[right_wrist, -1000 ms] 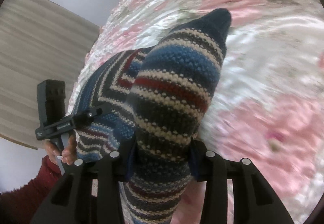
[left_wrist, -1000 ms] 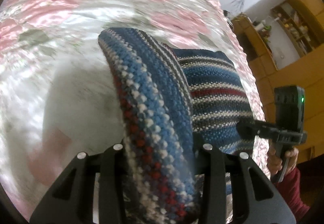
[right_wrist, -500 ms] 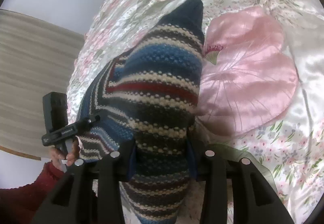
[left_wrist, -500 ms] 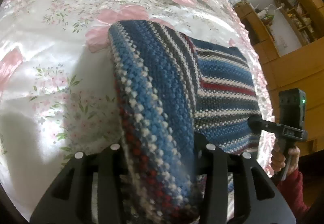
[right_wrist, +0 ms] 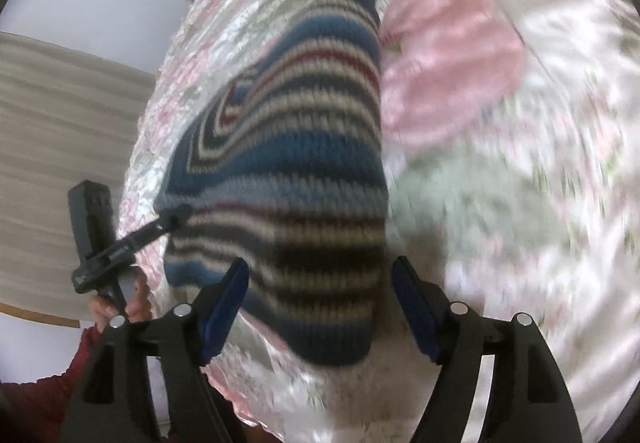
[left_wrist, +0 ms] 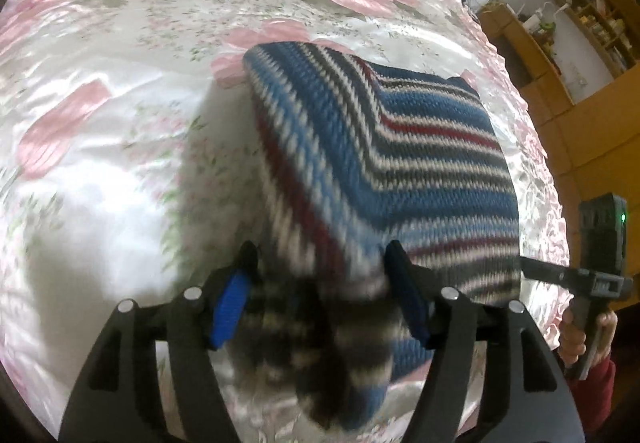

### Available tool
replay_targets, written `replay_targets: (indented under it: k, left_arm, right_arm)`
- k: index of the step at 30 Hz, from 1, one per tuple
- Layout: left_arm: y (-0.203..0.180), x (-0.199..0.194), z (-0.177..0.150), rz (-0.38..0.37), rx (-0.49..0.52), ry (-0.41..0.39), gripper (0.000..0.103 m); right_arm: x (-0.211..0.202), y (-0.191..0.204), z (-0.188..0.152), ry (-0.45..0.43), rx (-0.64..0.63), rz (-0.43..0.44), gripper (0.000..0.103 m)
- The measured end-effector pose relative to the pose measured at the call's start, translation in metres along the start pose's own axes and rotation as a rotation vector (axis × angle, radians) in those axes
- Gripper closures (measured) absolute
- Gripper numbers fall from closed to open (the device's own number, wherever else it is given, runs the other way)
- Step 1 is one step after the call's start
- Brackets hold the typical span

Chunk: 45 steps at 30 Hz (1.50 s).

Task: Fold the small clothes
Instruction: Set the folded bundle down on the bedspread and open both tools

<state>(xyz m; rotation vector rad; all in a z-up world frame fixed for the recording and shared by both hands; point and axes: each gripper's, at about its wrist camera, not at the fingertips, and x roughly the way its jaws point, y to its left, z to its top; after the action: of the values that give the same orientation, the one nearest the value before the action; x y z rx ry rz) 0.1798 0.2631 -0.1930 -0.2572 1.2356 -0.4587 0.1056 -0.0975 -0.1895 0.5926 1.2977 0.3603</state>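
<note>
A small knitted garment [left_wrist: 400, 163] with blue, white, grey and red stripes lies folded on the floral bedspread [left_wrist: 120, 83]. My left gripper [left_wrist: 322, 263] is open, its blue pads spread to either side of the garment's blurred near edge. In the right wrist view the same garment [right_wrist: 300, 163] stretches away to a dark blue corner. My right gripper [right_wrist: 320, 275] is open too, with the near hem between its spread fingers. Each view also shows the other hand-held gripper at the garment's side, the right gripper [left_wrist: 592, 275] and the left gripper [right_wrist: 120, 243].
The shiny pink and white bedspread [right_wrist: 520, 203] fills most of both views. Wooden shelves and cabinets [left_wrist: 580, 23] stand past the bed's right edge. A striped panel [right_wrist: 60, 163] and a white wall lie beyond the left edge. A hand in a red sleeve [left_wrist: 576, 335] holds each gripper.
Both grippers have opened and let go of the garment, which they held shut half a second ago. The garment has dropped lower and flatter onto the bedspread.
</note>
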Motion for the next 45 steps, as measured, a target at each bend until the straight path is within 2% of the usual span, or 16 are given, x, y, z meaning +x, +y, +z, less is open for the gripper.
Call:
replay_targets:
  k: [5, 8, 9, 10, 12, 13, 16, 20, 23, 25, 28, 32, 36, 39, 45]
  left_arm:
    - [0.000, -0.004, -0.018, 0.038, 0.005, -0.012, 0.036]
    - [-0.005, -0.004, -0.023, 0.103, 0.027, -0.030, 0.037]
    - [-0.008, -0.003, -0.024, 0.131, 0.034, -0.031, 0.040]
    - [-0.010, -0.002, -0.026, 0.147, 0.036, -0.026, 0.042]
    - [-0.012, -0.003, -0.028, 0.145, 0.031, -0.022, 0.050]
    - [-0.014, -0.005, -0.030, 0.148, 0.027, -0.022, 0.050]
    - [-0.018, -0.011, -0.034, 0.147, 0.029, -0.033, 0.050]
    - [-0.019, -0.006, -0.042, 0.176, 0.049, -0.032, 0.049]
    - [-0.007, 0.008, -0.046, 0.157, 0.002, 0.003, 0.045]
    - [0.002, 0.013, -0.049, 0.135, -0.034, 0.011, 0.042]
    - [0.000, 0.011, -0.052, 0.148, -0.019, -0.005, 0.041]
    - [-0.006, 0.002, -0.054, 0.175, -0.011, -0.015, 0.041]
    - [-0.012, -0.013, -0.059, 0.183, -0.020, -0.031, 0.041]
    - [-0.016, -0.025, -0.062, 0.205, -0.017, -0.034, 0.039]
    - [-0.025, -0.048, -0.078, 0.230, -0.012, -0.044, 0.035]
  right_arm:
    - [0.010, 0.004, -0.018, 0.014, 0.010, -0.024, 0.031]
    - [0.020, 0.007, -0.018, 0.026, 0.014, -0.053, 0.045]
    - [0.023, 0.007, -0.018, 0.033, 0.021, -0.047, 0.052]
    - [0.024, 0.007, -0.018, 0.033, 0.027, -0.059, 0.055]
    - [0.023, 0.008, -0.018, 0.030, 0.027, -0.067, 0.067]
    - [0.020, 0.008, -0.018, 0.020, 0.035, -0.059, 0.072]
    - [0.008, 0.014, -0.020, -0.010, 0.015, -0.074, 0.077]
    - [0.007, 0.021, -0.019, -0.019, -0.013, -0.135, 0.078]
    - [0.028, 0.009, -0.019, 0.013, 0.016, -0.176, 0.078]
    - [0.036, 0.000, -0.021, 0.015, 0.045, -0.173, 0.077]
    - [0.036, 0.000, -0.022, 0.004, 0.054, -0.175, 0.076]
    - [0.035, 0.012, -0.020, -0.009, 0.038, -0.225, 0.072]
    - [0.024, 0.021, -0.025, -0.042, 0.047, -0.242, 0.061]
    - [0.015, 0.028, -0.032, -0.058, 0.038, -0.275, 0.060]
    - [-0.008, 0.042, -0.055, -0.082, 0.022, -0.311, 0.053]
